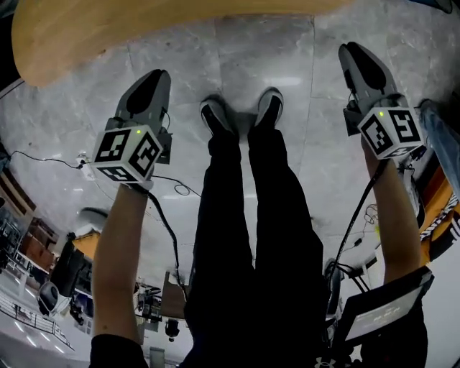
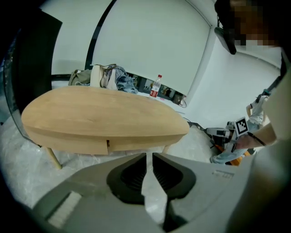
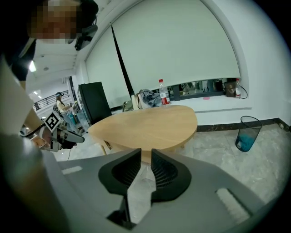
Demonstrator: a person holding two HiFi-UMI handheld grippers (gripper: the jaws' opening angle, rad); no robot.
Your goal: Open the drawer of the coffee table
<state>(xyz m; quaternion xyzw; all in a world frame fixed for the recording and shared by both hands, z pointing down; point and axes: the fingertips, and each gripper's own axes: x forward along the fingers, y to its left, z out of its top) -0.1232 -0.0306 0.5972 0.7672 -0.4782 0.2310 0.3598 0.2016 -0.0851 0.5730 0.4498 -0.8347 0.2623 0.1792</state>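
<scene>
The light wooden oval coffee table (image 1: pixel 144 21) lies ahead of me at the top of the head view, and the left gripper view shows it from the side (image 2: pixel 100 113). A vertical seam (image 2: pixel 107 145) in its front apron marks a drawer edge. My left gripper (image 1: pixel 159 75) hangs over the marble floor short of the table, its jaws (image 2: pixel 149 156) a narrow slit apart with nothing between them. My right gripper (image 1: pixel 347 49) is likewise short of the table at the right, its jaws (image 3: pixel 146 151) slightly apart and empty. The table (image 3: pixel 150 125) sits straight ahead of it.
A plastic bottle (image 2: pixel 156 86) and a heap of bags and clothes (image 2: pixel 109 77) stand beyond the table. A blue waste bin (image 3: pixel 248 132) is by the wall at the right, a black cabinet (image 3: pixel 94 102) at the left. My shoes (image 1: pixel 241 111) and cables (image 1: pixel 180 188) are on the floor.
</scene>
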